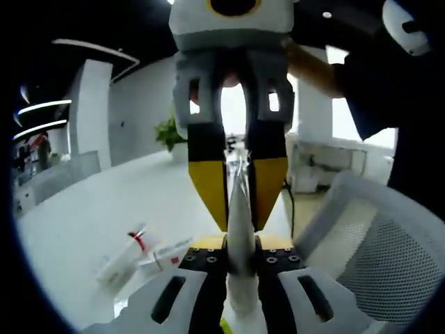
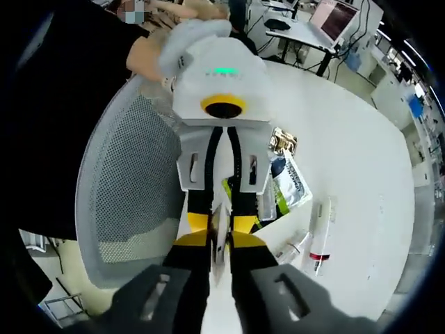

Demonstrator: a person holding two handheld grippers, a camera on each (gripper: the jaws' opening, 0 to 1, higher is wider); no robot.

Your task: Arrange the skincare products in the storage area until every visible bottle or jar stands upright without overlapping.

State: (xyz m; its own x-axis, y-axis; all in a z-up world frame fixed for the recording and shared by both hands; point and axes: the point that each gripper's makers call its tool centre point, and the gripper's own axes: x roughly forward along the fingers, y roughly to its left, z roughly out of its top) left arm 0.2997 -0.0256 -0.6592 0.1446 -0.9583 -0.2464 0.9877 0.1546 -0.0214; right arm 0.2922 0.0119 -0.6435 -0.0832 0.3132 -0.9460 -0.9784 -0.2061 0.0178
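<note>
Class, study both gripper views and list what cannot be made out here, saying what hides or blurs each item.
- White tube, left gripper view: both grippers' fingers cover its body.
- Lying tubes, left gripper view: labels too small.
- Green-labelled pouch, right gripper view: partly behind left gripper.
- Storage area: not identifiable.

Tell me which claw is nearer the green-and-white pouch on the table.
Left. The left claw hangs beside the green-and-white pouch; the right claw sits farther back, both shut on one thin white packet.

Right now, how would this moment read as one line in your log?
left gripper: shut on thin white item | right gripper: shut on same item | red-banded tube: lying on table
</note>
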